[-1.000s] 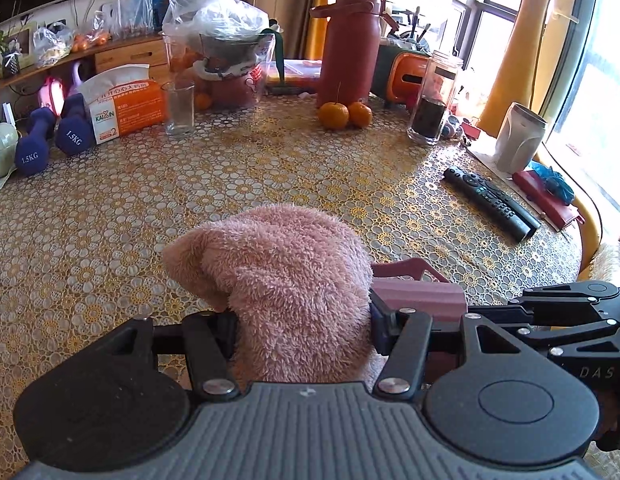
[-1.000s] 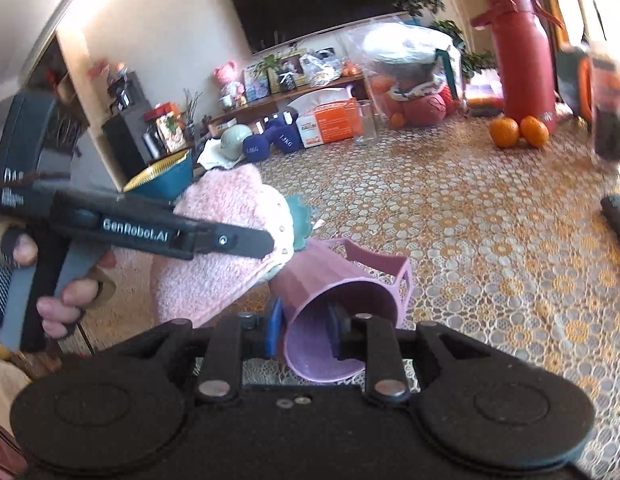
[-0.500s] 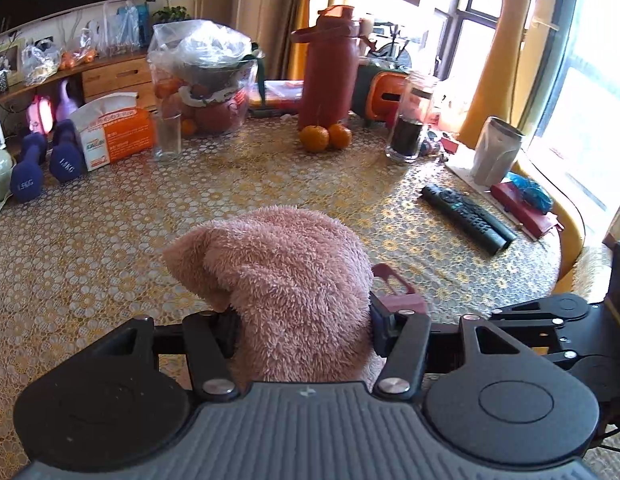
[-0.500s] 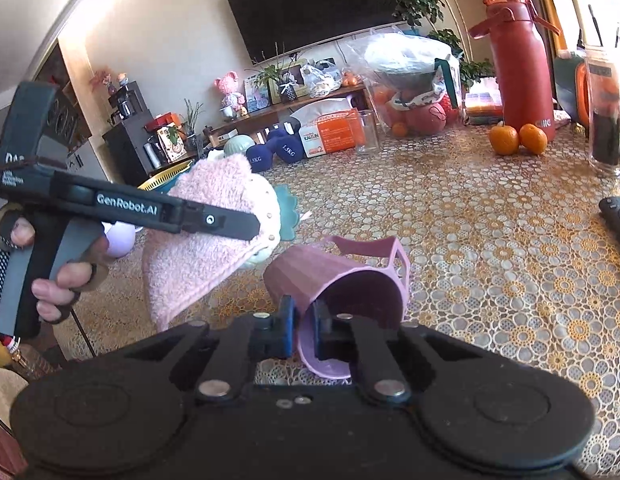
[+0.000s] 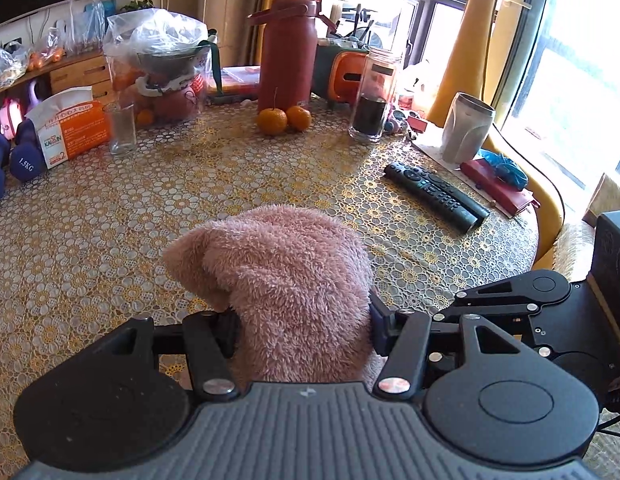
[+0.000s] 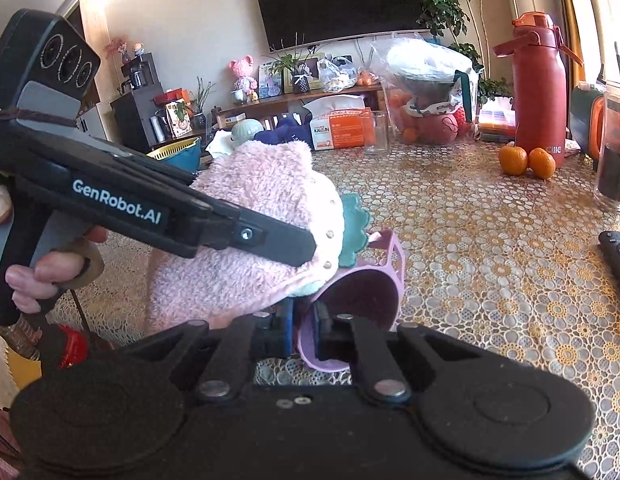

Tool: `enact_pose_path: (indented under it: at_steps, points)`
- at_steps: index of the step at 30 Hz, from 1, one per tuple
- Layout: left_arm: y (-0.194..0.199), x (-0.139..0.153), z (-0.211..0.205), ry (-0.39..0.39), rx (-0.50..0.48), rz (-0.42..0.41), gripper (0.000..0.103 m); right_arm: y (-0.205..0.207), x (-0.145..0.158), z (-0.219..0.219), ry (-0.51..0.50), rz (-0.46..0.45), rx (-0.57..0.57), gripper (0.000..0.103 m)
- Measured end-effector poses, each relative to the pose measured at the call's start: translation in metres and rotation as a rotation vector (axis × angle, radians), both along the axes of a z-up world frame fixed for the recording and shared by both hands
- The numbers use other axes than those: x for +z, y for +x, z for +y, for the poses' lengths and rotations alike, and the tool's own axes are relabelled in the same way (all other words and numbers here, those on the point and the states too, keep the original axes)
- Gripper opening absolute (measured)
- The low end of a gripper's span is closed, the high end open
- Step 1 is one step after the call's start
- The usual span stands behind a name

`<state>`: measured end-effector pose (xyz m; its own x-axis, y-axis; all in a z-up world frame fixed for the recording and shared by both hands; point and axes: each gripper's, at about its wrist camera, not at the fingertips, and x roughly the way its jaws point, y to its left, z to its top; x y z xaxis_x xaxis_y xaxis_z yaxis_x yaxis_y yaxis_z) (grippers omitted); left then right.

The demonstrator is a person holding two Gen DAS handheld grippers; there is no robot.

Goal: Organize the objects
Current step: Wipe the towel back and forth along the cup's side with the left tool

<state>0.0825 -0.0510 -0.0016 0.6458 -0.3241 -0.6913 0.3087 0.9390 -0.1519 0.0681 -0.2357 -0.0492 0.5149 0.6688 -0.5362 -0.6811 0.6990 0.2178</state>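
On the counter (image 5: 109, 220), the left gripper (image 5: 301, 320) holds a pink fluffy towel (image 5: 285, 280) aloft, fingers clamped on it. The right gripper (image 6: 305, 326) has just closed its fingers on the tipped purple cup's (image 6: 362, 296) rim. Judged: cup freshly gripped; next, stand it upright.

In the right wrist view, the near rim of the purple cup (image 6: 362, 300) is covered by the right gripper (image 6: 303, 328), and its left side by the pink fluffy towel (image 6: 249, 240). The remote control (image 6: 616, 254) is cut off at the right edge. In the left wrist view, the cup is hidden entirely
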Motion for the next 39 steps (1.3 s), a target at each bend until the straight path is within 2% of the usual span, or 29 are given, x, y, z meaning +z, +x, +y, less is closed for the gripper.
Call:
enact_pose_path:
  at_steps: [14, 17, 20, 23, 29, 34, 37, 39]
  points:
    - [0.011, -0.016, 0.058, 0.032, 0.181, 0.027, 0.057, -0.002, 0.001, -0.002, 0.002, -0.013, -0.002, 0.009]
    - [0.015, -0.023, 0.066, 0.078, 0.236, 0.051, 0.057, -0.004, 0.002, -0.001, -0.002, -0.018, 0.001, 0.009]
    - [0.014, -0.021, 0.074, 0.046, 0.259, 0.059, 0.057, -0.006, 0.001, 0.001, -0.025, -0.031, 0.006, 0.008]
    - [0.006, -0.005, 0.068, 0.005, 0.222, 0.019, 0.057, -0.006, 0.000, 0.002, -0.036, -0.039, 0.010, 0.008]
    - [-0.003, 0.021, 0.020, -0.035, 0.072, -0.045, 0.057, -0.004, 0.000, 0.003, -0.044, -0.044, 0.016, 0.008]
    - [-0.005, 0.014, -0.012, -0.027, -0.014, -0.028, 0.057, -0.004, 0.000, 0.003, -0.043, -0.043, 0.016, 0.008]
    - [-0.004, 0.006, -0.022, -0.003, -0.029, -0.020, 0.057, -0.003, 0.000, 0.003, -0.042, -0.040, 0.016, 0.009]
    - [-0.004, 0.002, -0.019, -0.016, -0.021, -0.017, 0.058, -0.003, 0.000, 0.003, -0.044, -0.040, 0.016, 0.009]
